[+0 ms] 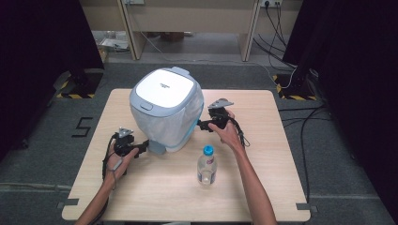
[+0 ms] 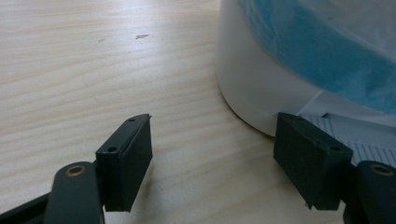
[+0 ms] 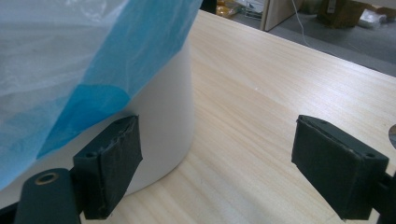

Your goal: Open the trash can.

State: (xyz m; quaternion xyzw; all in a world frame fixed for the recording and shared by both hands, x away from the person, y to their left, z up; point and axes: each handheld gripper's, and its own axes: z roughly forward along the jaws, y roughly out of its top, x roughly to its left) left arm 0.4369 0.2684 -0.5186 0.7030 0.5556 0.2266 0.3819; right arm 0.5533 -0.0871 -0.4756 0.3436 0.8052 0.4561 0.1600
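A white pedal bin (image 1: pixel 165 107) with a shut white-and-grey lid and a blue liner bag hanging over its sides stands at the table's middle back. My left gripper (image 1: pixel 144 147) is open, low at the bin's front left, right by the grey pedal (image 1: pixel 158 148). Seen from the left gripper, the bin's white base (image 2: pixel 252 84) and the ribbed pedal (image 2: pixel 369 140) lie just past the right jaw. On the bin's right side my right gripper (image 1: pixel 201 124) stands open; the bin's wall (image 3: pixel 163 121) and blue bag (image 3: pixel 126 51) are beside its left jaw.
A clear water bottle (image 1: pixel 207 165) with a blue cap stands upright in front of the bin, near my right forearm. The wooden table (image 1: pixel 263 178) lies bare to the right and along the front edge. Cables and desk legs are on the floor beyond.
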